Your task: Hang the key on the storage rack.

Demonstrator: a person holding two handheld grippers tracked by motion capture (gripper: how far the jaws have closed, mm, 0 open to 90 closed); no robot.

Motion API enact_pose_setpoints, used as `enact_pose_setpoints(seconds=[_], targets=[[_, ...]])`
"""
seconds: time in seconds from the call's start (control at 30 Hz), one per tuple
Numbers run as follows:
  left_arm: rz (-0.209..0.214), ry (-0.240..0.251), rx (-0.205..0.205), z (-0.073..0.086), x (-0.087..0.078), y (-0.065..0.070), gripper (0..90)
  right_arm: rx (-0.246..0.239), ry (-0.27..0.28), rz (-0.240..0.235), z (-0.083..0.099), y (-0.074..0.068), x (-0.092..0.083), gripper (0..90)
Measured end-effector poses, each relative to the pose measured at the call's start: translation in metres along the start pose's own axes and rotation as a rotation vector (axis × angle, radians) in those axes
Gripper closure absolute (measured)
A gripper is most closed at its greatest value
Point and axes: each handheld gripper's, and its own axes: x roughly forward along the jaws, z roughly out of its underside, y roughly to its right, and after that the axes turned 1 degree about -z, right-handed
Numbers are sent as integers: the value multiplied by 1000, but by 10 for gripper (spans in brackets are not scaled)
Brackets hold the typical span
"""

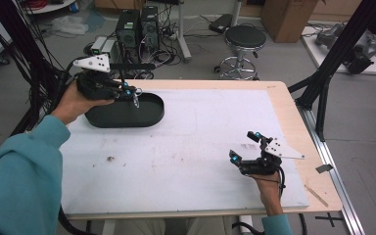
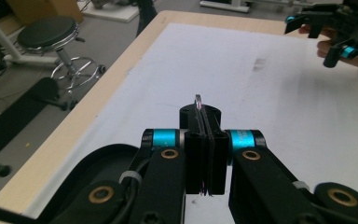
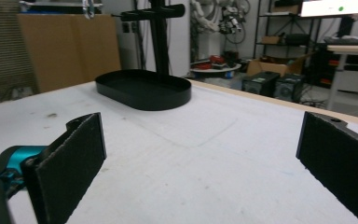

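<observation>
My left gripper [image 1: 129,93] hovers over the black oval tray [image 1: 149,116] at the table's far left. It is shut on a small silvery ring-like piece [image 2: 198,100], which pokes out above its closed jaws [image 2: 204,122]. A black post with a crossbar [image 3: 157,13] rises from the tray [image 3: 142,95]; the silvery piece [image 3: 88,7] hangs left of that bar. My right gripper [image 1: 246,146] rests near the table's front right, wide open with nothing between its pads [image 3: 203,140]. It also appears far off in the left gripper view [image 2: 335,32].
A white mat [image 1: 200,132] covers most of the wooden table [image 1: 289,112]. Beyond the far edge are a black stool [image 1: 245,39], computer boxes [image 1: 137,27] and cables. A black frame leg [image 1: 323,83] stands at the right.
</observation>
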Motion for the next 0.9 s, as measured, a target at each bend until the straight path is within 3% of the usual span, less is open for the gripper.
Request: enact_pose_setpoints(seconds=[0.17,0.53,0.73,0.9], targets=[[-41,-38,-12,-2,-1,-15,883,-43,20,73,4,2,-4,7],[-121,-111,-57,-8,10,-42,883,-16,6,105,20,10,-6,7],[-153,-135,-81,-5,13,-51,884,11,9,119,27,15,-8,7],[-185,-171,-109,1,15,-59,883,5,16,123,28,15,-7,7]])
